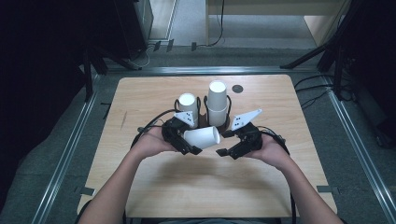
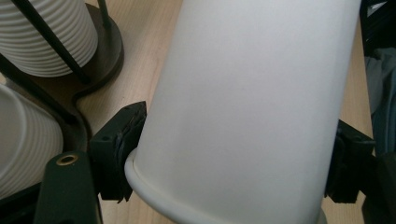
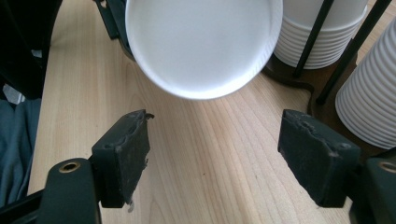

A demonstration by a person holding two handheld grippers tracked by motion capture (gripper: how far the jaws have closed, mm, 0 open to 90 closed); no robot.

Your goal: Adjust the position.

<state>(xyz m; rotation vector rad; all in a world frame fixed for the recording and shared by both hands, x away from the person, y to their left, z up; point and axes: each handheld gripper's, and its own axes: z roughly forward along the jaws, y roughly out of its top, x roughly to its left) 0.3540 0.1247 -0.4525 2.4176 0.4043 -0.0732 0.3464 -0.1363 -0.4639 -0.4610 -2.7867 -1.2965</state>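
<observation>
A white paper cup [image 1: 201, 136] lies on its side above the wooden table, and my left gripper [image 1: 184, 142] is shut on it. In the left gripper view the cup [image 2: 247, 107] sits between both pads [image 2: 116, 149], which press on its wall near a rolled edge. My right gripper [image 1: 226, 149] stands open just right of the cup, a little apart from it. In the right gripper view the cup's round end [image 3: 201, 42] faces me beyond the gripper [image 3: 215, 154], with nothing between the jaws.
Behind the cup, a dark wire holder [image 1: 204, 122] carries two upright stacks of white cups [image 1: 188, 109] [image 1: 217, 100]. The same stacks [image 3: 322, 32] [image 3: 373, 102] stand to the right in the right gripper view. A small dark disc [image 1: 237, 88] lies near the table's far edge.
</observation>
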